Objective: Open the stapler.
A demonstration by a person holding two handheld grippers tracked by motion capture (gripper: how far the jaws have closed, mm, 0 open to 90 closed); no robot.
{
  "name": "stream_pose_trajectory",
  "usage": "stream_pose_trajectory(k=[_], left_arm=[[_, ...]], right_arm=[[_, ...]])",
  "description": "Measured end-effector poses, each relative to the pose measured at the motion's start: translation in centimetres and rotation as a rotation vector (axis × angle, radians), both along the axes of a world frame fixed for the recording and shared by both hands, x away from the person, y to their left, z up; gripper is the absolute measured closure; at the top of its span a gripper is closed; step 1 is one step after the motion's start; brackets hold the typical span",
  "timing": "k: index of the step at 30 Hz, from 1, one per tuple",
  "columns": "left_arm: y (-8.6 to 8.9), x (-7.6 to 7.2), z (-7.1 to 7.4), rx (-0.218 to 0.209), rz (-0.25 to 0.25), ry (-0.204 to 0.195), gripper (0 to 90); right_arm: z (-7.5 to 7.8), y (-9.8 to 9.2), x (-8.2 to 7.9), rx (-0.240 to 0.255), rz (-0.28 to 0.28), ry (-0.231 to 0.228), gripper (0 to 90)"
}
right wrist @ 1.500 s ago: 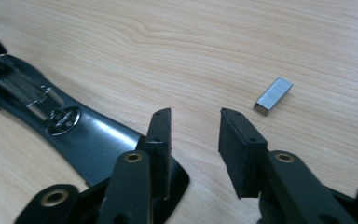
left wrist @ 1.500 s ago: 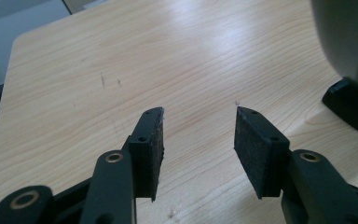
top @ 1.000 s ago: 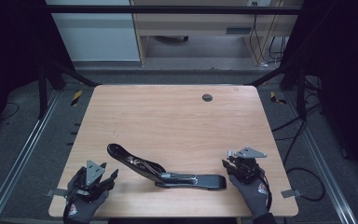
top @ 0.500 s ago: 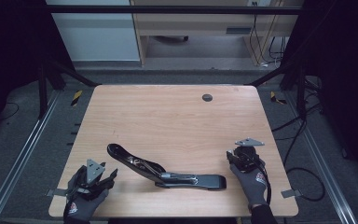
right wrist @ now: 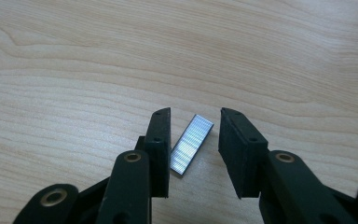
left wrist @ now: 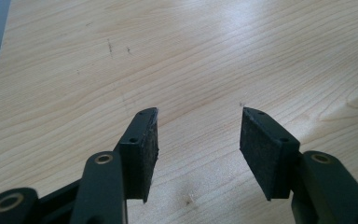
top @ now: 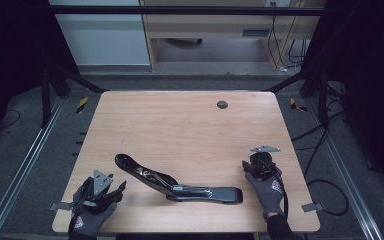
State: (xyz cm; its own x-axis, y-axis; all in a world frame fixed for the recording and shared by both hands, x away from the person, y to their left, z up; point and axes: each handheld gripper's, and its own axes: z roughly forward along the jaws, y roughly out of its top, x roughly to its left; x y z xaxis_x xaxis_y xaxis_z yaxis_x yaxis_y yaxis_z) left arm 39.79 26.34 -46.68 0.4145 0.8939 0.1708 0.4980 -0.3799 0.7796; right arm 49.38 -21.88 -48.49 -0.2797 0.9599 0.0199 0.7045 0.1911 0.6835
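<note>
Right gripper view puts my right gripper [right wrist: 195, 126] low over the table [right wrist: 261, 46] with its jaws apart, straddling a strip of staples [right wrist: 191, 143] that lies flat on the wood; neither pad presses on it. From the high view, that gripper [top: 258, 165] sits near the table's right front, just beside the end of an opened black stapler [top: 177, 181]. My left gripper [left wrist: 198, 133] hangs open over bare wood at the left front corner.
</note>
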Motion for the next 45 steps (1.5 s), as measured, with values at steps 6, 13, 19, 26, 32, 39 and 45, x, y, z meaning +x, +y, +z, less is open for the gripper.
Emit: stream_pose_trajectory(k=[6,13,19,26,32,39,45], left_arm=[[0.0,0.0,0.0,-0.001,0.001,0.005,46.4],[0.1,0.1,-0.1,-0.004,0.003,0.008,46.4],[0.1,0.1,-0.1,-0.005,0.004,0.011,46.4],[0.1,0.1,-0.1,-0.006,0.006,0.013,46.4],[0.3,0.1,-0.1,-0.010,0.014,0.017,46.4],[0.4,0.1,-0.1,-0.011,0.015,0.017,46.5],[0.4,0.1,-0.1,-0.013,0.016,0.017,46.4]], right_arm=[[-0.1,0.5,0.5,-0.022,0.006,0.021,67.8],[-0.2,0.7,0.6,-0.031,0.000,0.046,72.6],[-0.3,0.6,0.7,-0.038,0.000,0.059,77.7],[-0.1,0.7,0.6,-0.047,0.010,0.062,78.2],[0.7,0.5,-0.2,-0.054,0.083,0.046,78.2],[0.9,-0.4,-2.1,-0.063,0.155,0.056,78.3],[1.1,-1.5,-3.7,-0.030,0.190,0.063,78.3]])
